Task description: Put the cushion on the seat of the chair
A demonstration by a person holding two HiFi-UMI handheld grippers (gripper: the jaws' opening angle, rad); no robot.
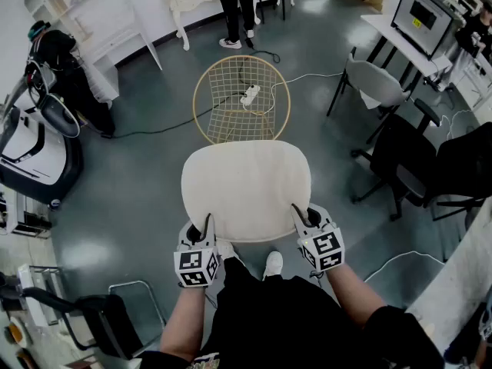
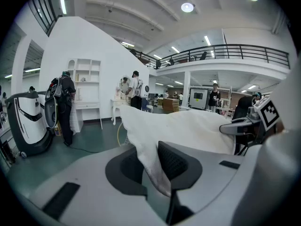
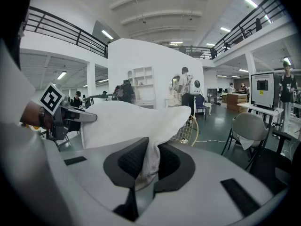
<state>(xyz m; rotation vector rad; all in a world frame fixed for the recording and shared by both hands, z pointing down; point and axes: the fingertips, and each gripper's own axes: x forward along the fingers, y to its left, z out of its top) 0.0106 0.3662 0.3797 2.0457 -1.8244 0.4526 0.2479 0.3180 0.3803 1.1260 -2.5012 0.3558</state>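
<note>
I have the cushion [image 1: 246, 187] pinched by its near edge. My left gripper [image 1: 206, 223] is clamped on one corner and my right gripper [image 1: 296, 210] on the other, each with cloth bunched between its jaws. The cushion hangs in the air ahead of both grippers, its long axis running from one to the other. The wire chair [image 1: 231, 98] sits straight ahead and lower, just past the cushion's far edge and about equally near both hands. The floor [image 1: 138, 206] is glossy, with a power strip [image 1: 250, 94] beneath the seat. Office chairs [image 1: 400, 167] crowd the space beyond my right gripper, and a person [image 1: 237, 6] stands beyond the chair.
</note>
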